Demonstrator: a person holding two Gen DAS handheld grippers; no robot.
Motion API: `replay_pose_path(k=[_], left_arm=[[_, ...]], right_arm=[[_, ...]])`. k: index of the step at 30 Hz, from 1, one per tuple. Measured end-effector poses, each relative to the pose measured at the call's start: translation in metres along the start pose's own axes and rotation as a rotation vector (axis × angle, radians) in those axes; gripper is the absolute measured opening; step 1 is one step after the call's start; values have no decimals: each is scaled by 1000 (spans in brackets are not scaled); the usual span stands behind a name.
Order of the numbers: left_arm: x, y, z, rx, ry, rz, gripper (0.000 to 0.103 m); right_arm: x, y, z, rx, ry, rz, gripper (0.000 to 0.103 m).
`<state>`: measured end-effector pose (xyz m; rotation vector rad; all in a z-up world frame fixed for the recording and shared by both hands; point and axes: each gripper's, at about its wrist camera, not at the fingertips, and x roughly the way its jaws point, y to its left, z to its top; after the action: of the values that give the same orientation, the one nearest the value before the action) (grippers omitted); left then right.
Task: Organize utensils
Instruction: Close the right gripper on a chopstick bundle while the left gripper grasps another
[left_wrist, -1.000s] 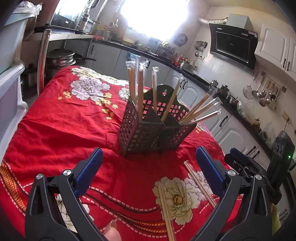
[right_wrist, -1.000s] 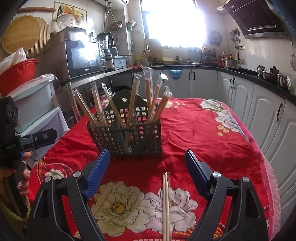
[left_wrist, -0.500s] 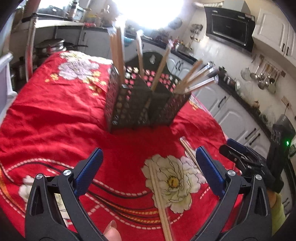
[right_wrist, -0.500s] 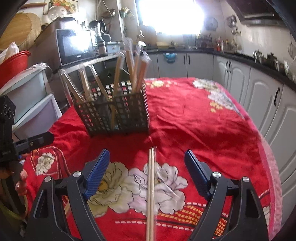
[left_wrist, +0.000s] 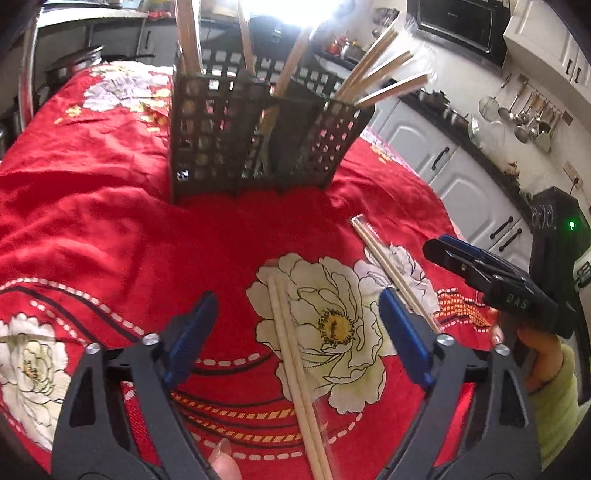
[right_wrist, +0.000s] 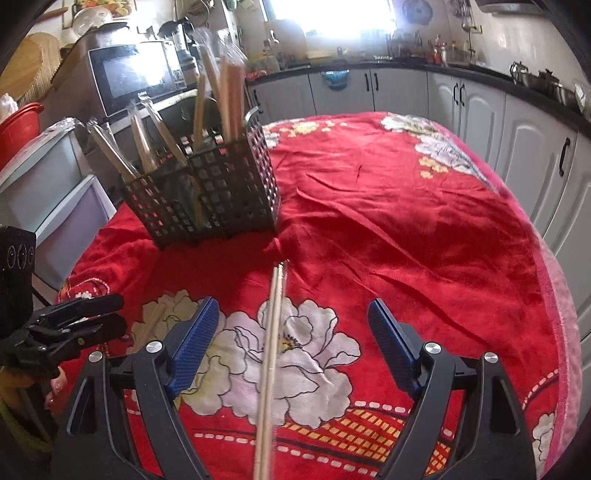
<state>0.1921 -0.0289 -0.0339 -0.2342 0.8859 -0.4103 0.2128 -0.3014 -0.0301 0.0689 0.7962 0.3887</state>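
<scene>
Red plush cloth bears slim wooden chopsticks beside perforated caddy.

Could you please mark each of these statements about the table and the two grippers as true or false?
1. A pair of pale wooden chopsticks lies on the red flowered tablecloth between the fingers of the left gripper. True; its jaws are closing but not yet touching the pair.
2. The right gripper is clamped on a spoon. False: it is open, with a second pair of chopsticks lying between its fingers.
3. The black perforated plastic utensil basket is empty. False: several wrapped chopsticks stand in it.
4. The basket stands upright on the cloth. True.
</scene>
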Motion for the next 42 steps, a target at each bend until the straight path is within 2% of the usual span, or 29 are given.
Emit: replay_pose_path(k=[5,13,17,20,24,30,34,35,42], left_arm=[[16,-1,-2,2,51,-8,55],[33,-1,3,8,93,24,53],[37,-2,7,17,99,38,50],[40,3,11,8,101,45,41],[44,7,16,10,102,62,30],[48,6,20,24,99,75,28],[49,3,21,35,93,84,27],[49,4,22,32,89,80,25],[46,13,23,-12,82,48,13]], right_arm=[[14,-3,3,-8,46,16,78],[45,4,13,-61,123,31,72],[63,9,20,-89,156,22,62],[75,11,24,-95,175,14,55],[86,17,26,-137,190,-22,51],[92,26,26,-211,195,-73,39],[93,30,26,-232,196,-82,25],[92,31,26,-234,195,-84,20],[81,31,27,-205,177,-49,10]])
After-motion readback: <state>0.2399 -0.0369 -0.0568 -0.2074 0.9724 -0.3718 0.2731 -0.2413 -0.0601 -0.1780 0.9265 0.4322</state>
